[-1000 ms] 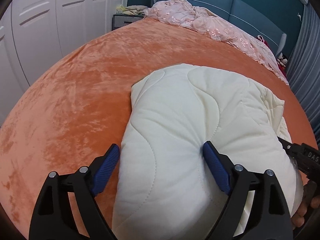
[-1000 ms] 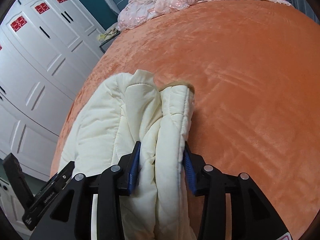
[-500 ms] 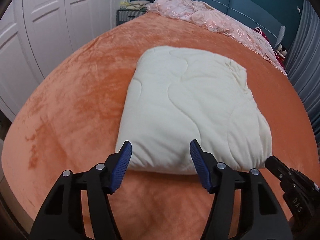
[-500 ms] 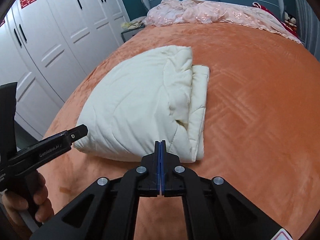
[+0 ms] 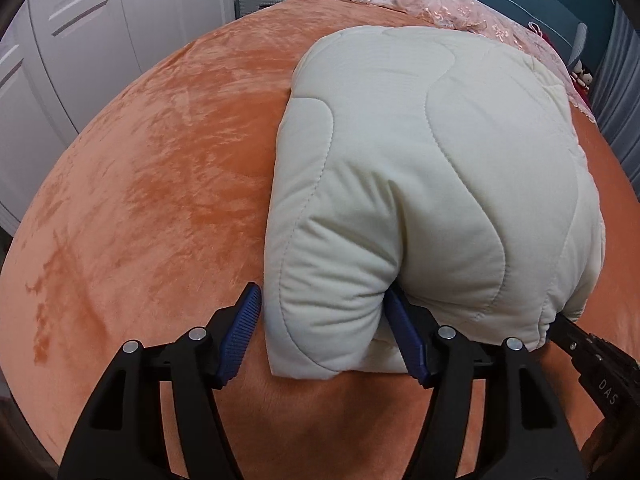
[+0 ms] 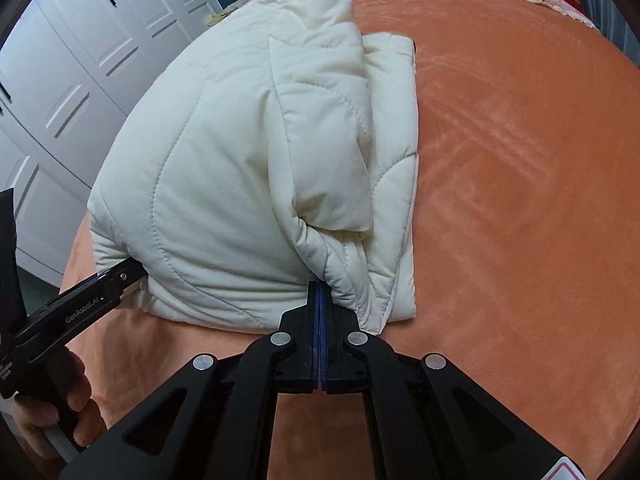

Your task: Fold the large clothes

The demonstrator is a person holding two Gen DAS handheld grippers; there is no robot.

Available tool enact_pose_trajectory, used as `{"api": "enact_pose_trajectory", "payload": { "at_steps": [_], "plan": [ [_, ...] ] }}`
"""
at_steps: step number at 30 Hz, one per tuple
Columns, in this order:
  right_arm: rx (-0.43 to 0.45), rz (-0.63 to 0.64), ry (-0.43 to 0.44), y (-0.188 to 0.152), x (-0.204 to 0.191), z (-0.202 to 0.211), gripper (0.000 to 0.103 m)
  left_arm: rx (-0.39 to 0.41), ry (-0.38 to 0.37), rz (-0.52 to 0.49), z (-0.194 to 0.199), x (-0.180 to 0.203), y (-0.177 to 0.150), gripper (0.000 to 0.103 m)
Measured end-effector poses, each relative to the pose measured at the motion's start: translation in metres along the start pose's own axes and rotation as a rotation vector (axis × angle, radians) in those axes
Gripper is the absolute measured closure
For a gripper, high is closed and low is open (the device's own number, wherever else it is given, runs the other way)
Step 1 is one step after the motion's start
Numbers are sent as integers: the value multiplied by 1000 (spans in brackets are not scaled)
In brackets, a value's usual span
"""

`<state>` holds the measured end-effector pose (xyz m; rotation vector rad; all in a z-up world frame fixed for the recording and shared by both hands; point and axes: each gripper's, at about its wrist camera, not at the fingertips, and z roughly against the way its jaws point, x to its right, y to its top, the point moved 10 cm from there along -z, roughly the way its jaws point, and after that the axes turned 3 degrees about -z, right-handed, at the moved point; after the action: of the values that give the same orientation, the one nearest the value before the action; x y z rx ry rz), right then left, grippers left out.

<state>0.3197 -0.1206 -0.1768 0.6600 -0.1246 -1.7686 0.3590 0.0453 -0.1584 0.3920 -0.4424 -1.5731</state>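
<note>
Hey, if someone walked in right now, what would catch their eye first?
The puffy cream quilted garment, folded into a thick bundle, sits mid-bed on the orange velvet bedspread. The left hand-held gripper straddles its near corner, jaws opening, while the right hand-held gripper is shut at the bundle's near edge.

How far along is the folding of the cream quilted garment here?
Mostly done: the cream quilted garment lies as a compact stacked bundle on the orange velvet bedspread. In hand: left claw, jaws opening, straddles its near corner; right claw, shut, touches the near edge. Left: final tidying.
</note>
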Motion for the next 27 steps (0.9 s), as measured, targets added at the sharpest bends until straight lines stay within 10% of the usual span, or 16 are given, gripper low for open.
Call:
{"api": "enact_pose_trajectory", "payload": {
  "at_steps": [17,27],
  "plan": [
    [8,-18,-23,-3,2,12,103,29,89,-92,15,6,13,35],
    [138,-23,-71,-21,-11,116,55,119,79,-73,116,17,-3,21]
  ]
}}
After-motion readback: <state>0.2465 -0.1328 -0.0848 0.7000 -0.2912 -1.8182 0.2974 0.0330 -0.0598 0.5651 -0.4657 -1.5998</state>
